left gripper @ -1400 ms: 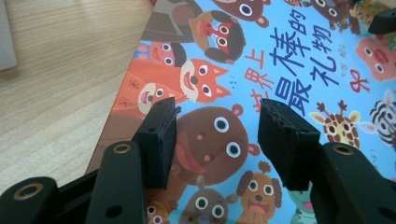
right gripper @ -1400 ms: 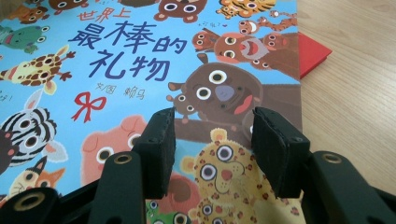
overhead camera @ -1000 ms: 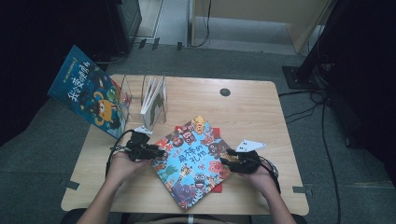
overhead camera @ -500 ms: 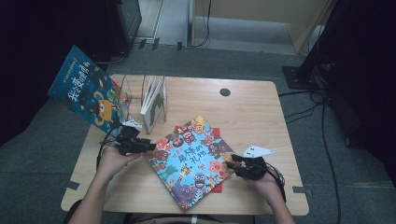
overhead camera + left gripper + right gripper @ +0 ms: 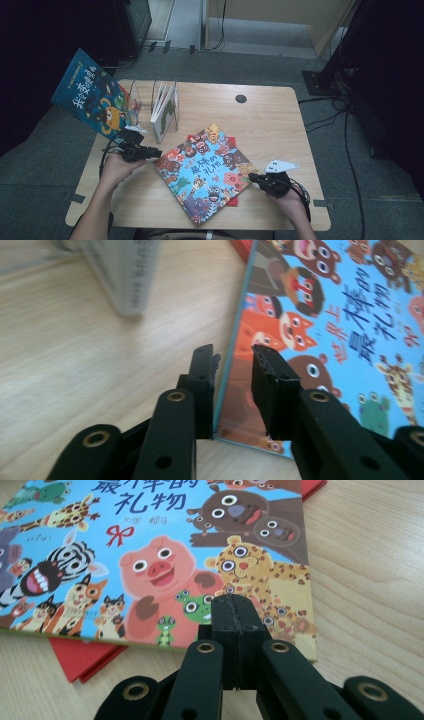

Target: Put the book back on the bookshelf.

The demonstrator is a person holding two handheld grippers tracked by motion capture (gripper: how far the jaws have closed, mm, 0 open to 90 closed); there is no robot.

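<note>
Animal book (image 5: 165, 555) cover reads "礼物".

A recording room or lab: a lone wooden table (image 5: 270, 120) on grey carpet (image 5: 370, 200), with tape marks, trailing cables (image 5: 345, 130) and dark equipment stands (image 5: 345, 55) around it.

black tongs (image 5: 235, 625), brass-ringed pivots, ribbed pads, trailing black cables, bare forearms.

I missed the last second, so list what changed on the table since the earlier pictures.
Both hands drew back from the animal picture book. The left gripper slid out to its left corner, jaws closing, nothing gripped. The right gripper pulled toward the near right edge and shut empty. The book, the red book beneath and the upright books stayed put.
</note>
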